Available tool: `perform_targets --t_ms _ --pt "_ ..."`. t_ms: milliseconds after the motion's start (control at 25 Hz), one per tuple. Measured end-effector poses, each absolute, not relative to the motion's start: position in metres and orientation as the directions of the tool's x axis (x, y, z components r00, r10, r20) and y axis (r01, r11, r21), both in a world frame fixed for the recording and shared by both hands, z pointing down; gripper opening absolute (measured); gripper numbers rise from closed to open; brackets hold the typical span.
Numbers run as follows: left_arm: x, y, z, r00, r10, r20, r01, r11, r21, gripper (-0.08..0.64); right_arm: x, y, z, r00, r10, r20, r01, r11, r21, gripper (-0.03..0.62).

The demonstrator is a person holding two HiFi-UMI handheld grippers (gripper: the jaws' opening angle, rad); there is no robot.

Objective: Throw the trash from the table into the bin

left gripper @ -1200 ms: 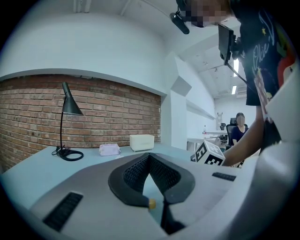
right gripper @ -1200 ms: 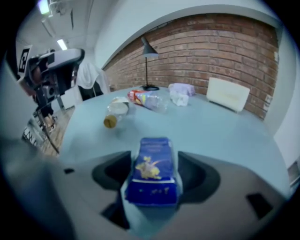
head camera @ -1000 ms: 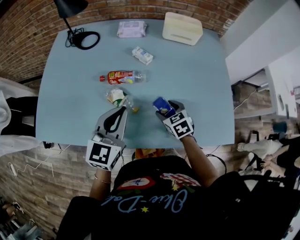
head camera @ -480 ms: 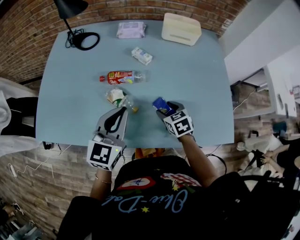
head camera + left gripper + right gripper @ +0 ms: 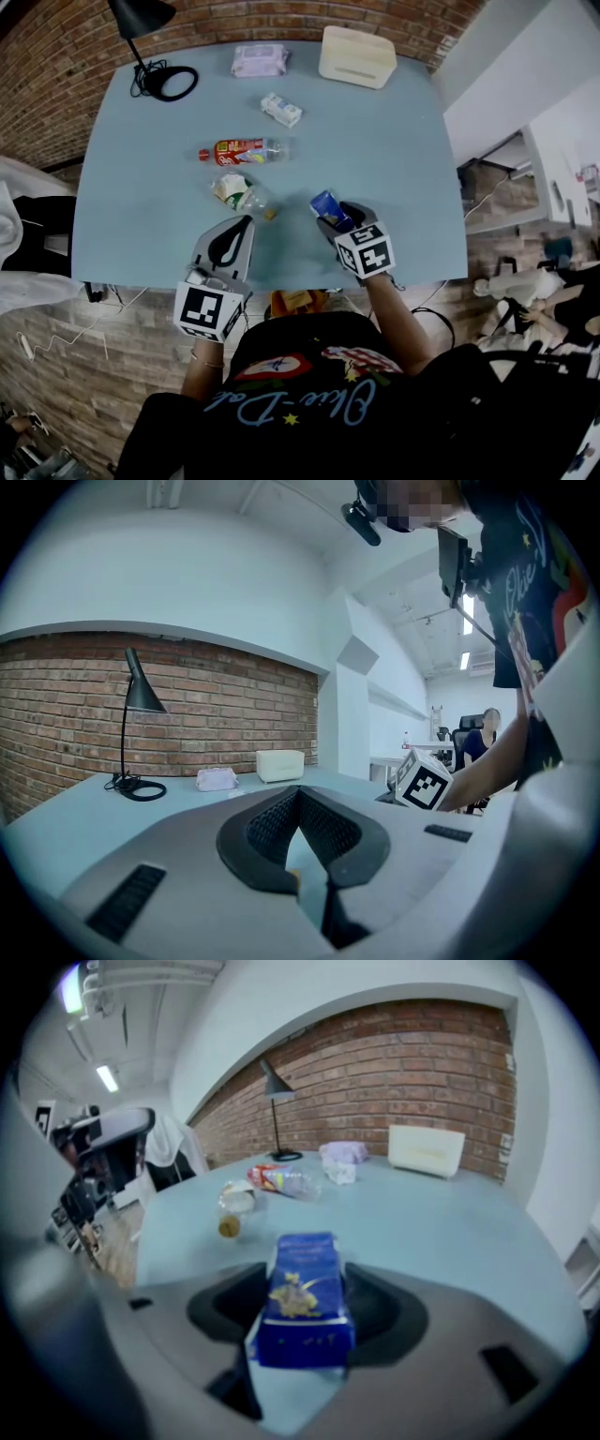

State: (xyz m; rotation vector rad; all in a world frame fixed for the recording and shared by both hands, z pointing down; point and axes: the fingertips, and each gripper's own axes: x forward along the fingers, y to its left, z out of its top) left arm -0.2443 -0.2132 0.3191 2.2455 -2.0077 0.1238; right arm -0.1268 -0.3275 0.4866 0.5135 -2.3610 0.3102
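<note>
The blue carton (image 5: 305, 1288) is being gripped by the right gripper (image 5: 334, 216), its jaws having just been closing on it, tilted down over the bench (image 5: 403, 178). The left gripper (image 5: 246, 222) is being held level, closed and empty.

Lamp shade (image 5: 141, 17) partly beyond edge

No print reads clearly: the black shirt's (image 5: 300, 401) script and the bottle's (image 5: 246, 151) label are illegible.
</note>
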Motion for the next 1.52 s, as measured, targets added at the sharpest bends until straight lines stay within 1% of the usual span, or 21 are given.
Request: perform_targets --t_ms 280,480,560,680,1160,1520 --pt "-0.232 -0.203 0.314 0.145 -0.981 0.128 -0.989 -0.14 0.047 0.008 -0.122 -0.317 0.451 -0.73 -0.325 0.601 -0.459 0.885 -0.079 0.268" --pt "-0.224 -0.19 0.32 0.183 -0.969 0.168 -0.983 -0.182 0.024 0.008 -0.117 -0.302 0.428 -0.756 -0.357 0.549 -0.473 0.877 -0.082 0.268" --pt "-0.221 -0.184 0.32 0.195 -0.968 0.159 -0.981 -0.193 0.027 0.008 -0.114 -0.295 0.419 -0.765 -0.375 0.524 -0.488 0.868 -0.091 0.268" --pt "-0.218 -0.177 0.319 0.211 -0.968 0.138 -0.978 -0.209 0.025 0.008 -0.108 -0.284 0.41 -0.77 -0.402 0.496 -0.507 0.857 -0.094 0.268" --pt "-0.206 -0.15 0.327 0.291 -0.946 0.143 -0.957 -0.29 0.035 0.008 -0.088 -0.248 0.383 -0.77 -0.496 0.402 -0.568 0.819 -0.077 0.268" --pt "-0.193 -0.148 0.321 0.291 -0.95 0.118 -0.957 -0.288 0.036 0.008 -0.072 -0.238 0.359 -0.796 -0.496 0.347 -0.556 0.826 -0.096 0.268"
